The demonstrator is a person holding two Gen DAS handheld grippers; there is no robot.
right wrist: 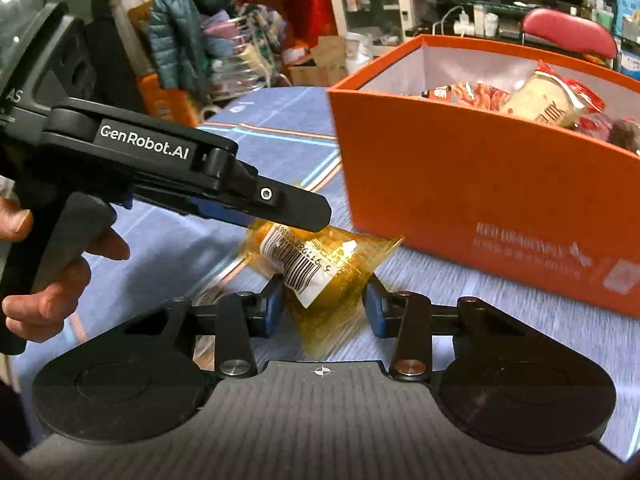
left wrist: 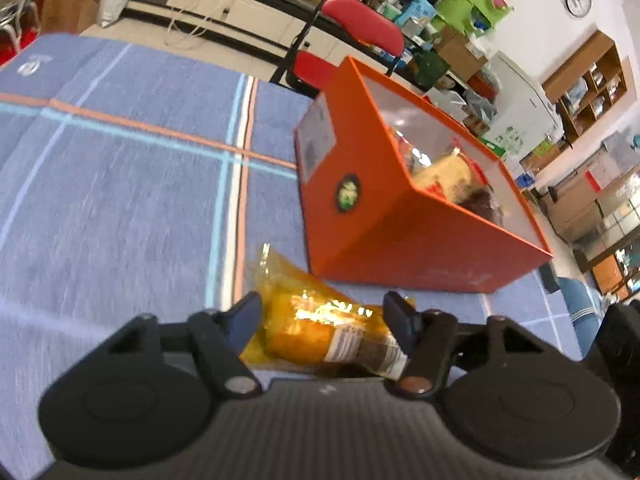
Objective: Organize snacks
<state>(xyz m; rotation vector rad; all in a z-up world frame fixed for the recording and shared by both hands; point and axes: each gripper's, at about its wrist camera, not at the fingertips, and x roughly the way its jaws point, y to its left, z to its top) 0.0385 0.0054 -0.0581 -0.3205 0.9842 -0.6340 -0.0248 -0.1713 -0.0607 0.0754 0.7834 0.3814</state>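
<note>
The left gripper [left wrist: 322,314] has its jaws spread, one finger on either side of the yellow snack packet [left wrist: 320,326], not clamped; the right gripper [right wrist: 323,306] likewise stands parted around the packet's other end, whether its pads touch the wrapper I cannot tell; the packet lies flat on the blue striped tablecloth [left wrist: 120,184], just beside the orange box [left wrist: 400,236], which holds other snack bags [right wrist: 536,102]; behind stands a red chair [left wrist: 360,28].
</note>
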